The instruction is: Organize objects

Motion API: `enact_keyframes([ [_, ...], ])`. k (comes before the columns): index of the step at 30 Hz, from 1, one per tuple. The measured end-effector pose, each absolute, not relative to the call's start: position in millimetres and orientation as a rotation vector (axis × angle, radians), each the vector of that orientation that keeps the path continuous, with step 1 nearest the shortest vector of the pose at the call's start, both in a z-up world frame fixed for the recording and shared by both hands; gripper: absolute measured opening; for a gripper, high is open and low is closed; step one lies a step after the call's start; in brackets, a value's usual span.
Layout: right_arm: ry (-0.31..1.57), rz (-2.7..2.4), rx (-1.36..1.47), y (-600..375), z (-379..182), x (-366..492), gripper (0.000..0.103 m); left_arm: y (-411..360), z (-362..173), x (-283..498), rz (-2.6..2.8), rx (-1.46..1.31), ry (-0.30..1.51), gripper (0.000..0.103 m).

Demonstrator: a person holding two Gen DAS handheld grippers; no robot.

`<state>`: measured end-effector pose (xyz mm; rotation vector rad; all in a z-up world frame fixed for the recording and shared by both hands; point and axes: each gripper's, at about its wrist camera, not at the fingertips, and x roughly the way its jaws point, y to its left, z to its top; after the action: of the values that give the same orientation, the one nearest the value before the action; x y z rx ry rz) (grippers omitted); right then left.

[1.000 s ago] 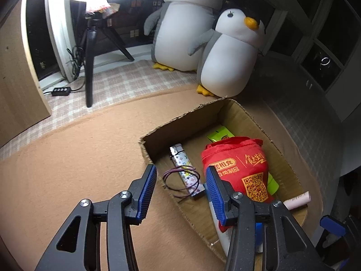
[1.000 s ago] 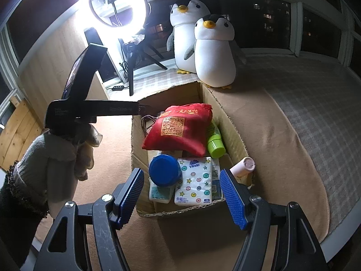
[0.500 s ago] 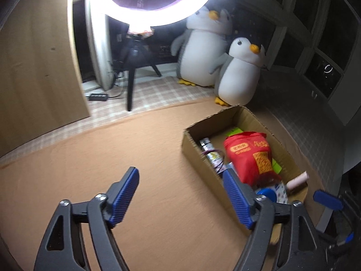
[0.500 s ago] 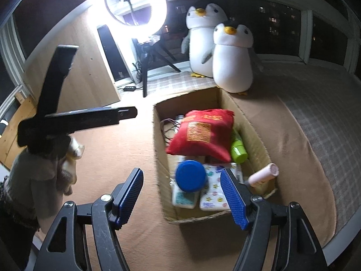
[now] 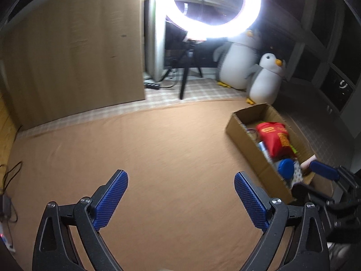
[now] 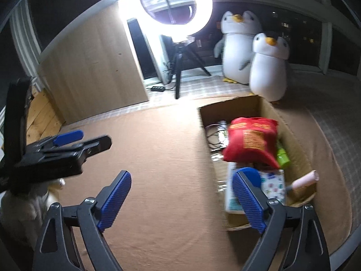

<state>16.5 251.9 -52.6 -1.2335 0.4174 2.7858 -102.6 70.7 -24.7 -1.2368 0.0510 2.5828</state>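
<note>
Glaring ring light (image 5: 214, 6), dim blurred surroundings

Bare brown blanket (image 5: 158, 149) lies open left of the cardboard box (image 6: 266, 110); penguins (image 6: 268, 72) crowd behind it.

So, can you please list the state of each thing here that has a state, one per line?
left hand-held gripper: jaws just opened wide, nothing between them.
right hand-held gripper: jaws just opened wide, nothing held.
cardboard box: open on top, filled with items.
red bag: lying on top of the other items in the box.
pink tube: leaning over the box rim.
ring light: switched on.
</note>
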Motion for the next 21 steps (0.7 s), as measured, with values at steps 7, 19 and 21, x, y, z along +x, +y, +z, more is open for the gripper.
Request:
enact_keyframes([
  [7, 0.38, 2.822, -1.239, 214, -47, 8, 0.09, 20, -29, -72, 2.65, -1.284, 0.065, 0.097],
  [19, 0.295, 2.839, -1.251, 159, -46, 3, 0.09, -40, -39, -34, 2.693, -1.351, -0.04, 0.097],
  [21, 0.277, 2.835, -1.248, 151, -46, 4, 0.09, -46, -40, -31, 2.704, -1.354, -0.035, 0.097],
])
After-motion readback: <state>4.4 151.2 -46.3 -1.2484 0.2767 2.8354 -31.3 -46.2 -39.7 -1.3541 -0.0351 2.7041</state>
